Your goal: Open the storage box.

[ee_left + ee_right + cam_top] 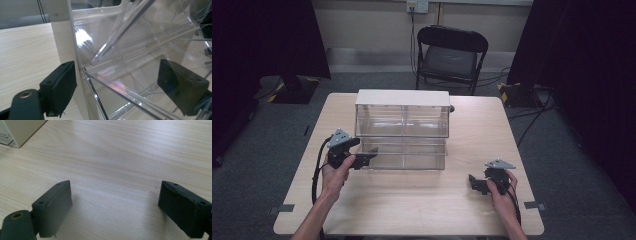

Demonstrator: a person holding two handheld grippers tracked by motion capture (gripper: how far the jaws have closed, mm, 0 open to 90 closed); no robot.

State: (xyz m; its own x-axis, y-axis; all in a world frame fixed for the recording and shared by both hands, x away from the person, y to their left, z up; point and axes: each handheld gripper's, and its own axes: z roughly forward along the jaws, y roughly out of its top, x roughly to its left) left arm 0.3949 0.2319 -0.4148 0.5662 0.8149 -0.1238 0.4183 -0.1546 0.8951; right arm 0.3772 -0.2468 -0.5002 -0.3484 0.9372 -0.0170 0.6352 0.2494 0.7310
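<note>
A clear plastic drawer cabinet with a white frame stands mid-table. Its lower drawer is pulled out toward me. My left gripper is at that drawer's left front corner. In the left gripper view the gripper is open. One jaw sits outside by the white frame. The other shows through the clear drawer wall, which stands between the two jaws. My right gripper hovers low over bare tabletop at the right, apart from the cabinet, and stands open with nothing between its jaws.
The light wooden table has bare room in front and to the right of the cabinet. The cabinet's white corner shows at the top left of the right gripper view. A black folding chair stands behind the table. Cables lie on the floor.
</note>
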